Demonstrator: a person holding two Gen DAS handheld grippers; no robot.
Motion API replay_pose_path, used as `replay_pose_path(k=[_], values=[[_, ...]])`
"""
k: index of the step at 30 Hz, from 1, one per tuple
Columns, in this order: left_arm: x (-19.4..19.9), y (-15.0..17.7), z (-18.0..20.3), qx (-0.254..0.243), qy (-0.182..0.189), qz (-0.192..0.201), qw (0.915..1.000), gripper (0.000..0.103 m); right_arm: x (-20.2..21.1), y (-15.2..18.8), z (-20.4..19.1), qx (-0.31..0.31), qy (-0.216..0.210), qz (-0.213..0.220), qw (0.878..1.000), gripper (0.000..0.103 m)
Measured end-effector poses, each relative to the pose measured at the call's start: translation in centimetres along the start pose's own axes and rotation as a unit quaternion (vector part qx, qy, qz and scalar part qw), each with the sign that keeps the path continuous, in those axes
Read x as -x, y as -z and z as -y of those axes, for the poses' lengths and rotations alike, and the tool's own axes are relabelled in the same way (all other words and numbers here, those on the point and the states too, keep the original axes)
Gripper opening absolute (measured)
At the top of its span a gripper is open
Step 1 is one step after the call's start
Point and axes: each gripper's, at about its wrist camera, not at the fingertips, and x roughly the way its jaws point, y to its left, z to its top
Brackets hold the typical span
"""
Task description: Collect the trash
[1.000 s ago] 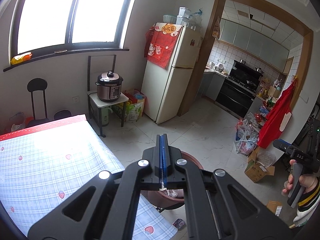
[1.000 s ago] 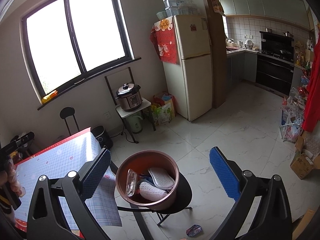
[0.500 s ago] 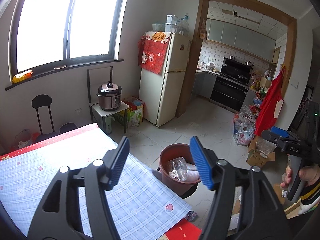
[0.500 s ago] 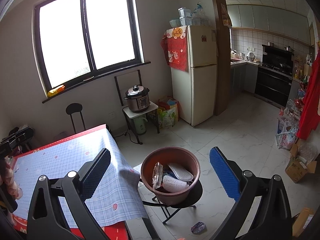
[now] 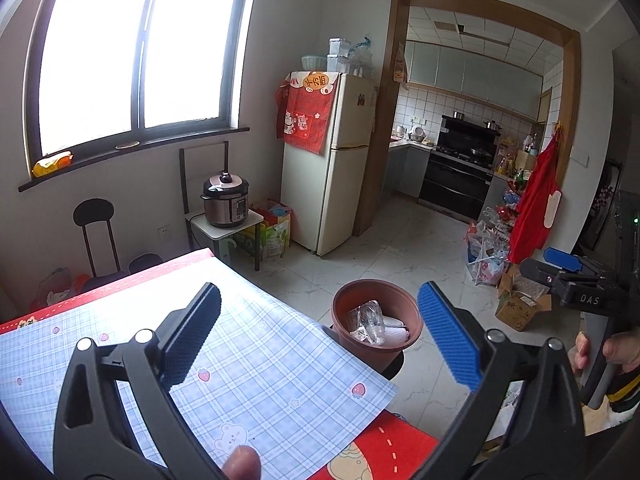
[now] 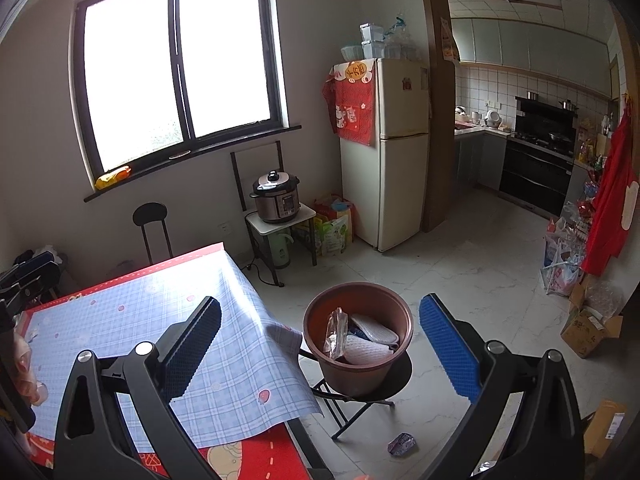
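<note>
- The brown bucket (image 6: 357,344) stands on a small black folding stool (image 6: 362,396), just past the corner of the desk (image 6: 132,320). In the right wrist view it sits between the two jaws and further out than their tips, a little nearer to the blue one.
- Inside the bucket lie a crushed clear plastic bottle (image 6: 336,332), leaning on the wall on the black jaw's side, and some white padded pieces (image 6: 368,344) toward the blue jaw's side.
- On the floor, below the blue jaw in the right wrist view, lies one small purple wrapper (image 6: 402,438), apart from the stool legs.
- The left gripper (image 5: 320,336) has its jaws opening, now very wide, and nothing is between them. The bucket (image 5: 376,322) shows in the gap, beyond the tips and close to the blue jaw.
- The right gripper (image 6: 320,338) also has its jaws spread wide, and they hold nothing.
- Under the black jaw of each gripper the desk spreads out, covered by a blue checked cloth (image 5: 256,376) over a red cloth (image 5: 384,452). The corner of the blue cloth hangs over the desk edge toward the bucket.
- A hand (image 5: 608,354) with a striped cuff holds the right gripper's handle, far outside the blue jaw in the left wrist view.
- Far beyond the jaws stand a pressure cooker (image 6: 277,196) on a small white stand, a fridge (image 6: 386,152) with a red cover, and cardboard boxes (image 6: 588,326) on the floor past the blue jaw.
</note>
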Motion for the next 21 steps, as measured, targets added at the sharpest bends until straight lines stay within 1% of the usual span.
replay_pose_path(k=[12, 21], values=[[0.9, -0.5, -0.9, 0.002, 0.009, 0.005, 0.9999, 0.097, 1.7, 0.3, -1.0, -0.003, 0.014, 0.013, 1.000, 0.097], [1.1, -0.5, -1.2, 0.013, -0.002, 0.005, 0.9999, 0.097, 2.1, 0.0, -1.1, 0.000, 0.019, 0.017, 1.000, 0.097]])
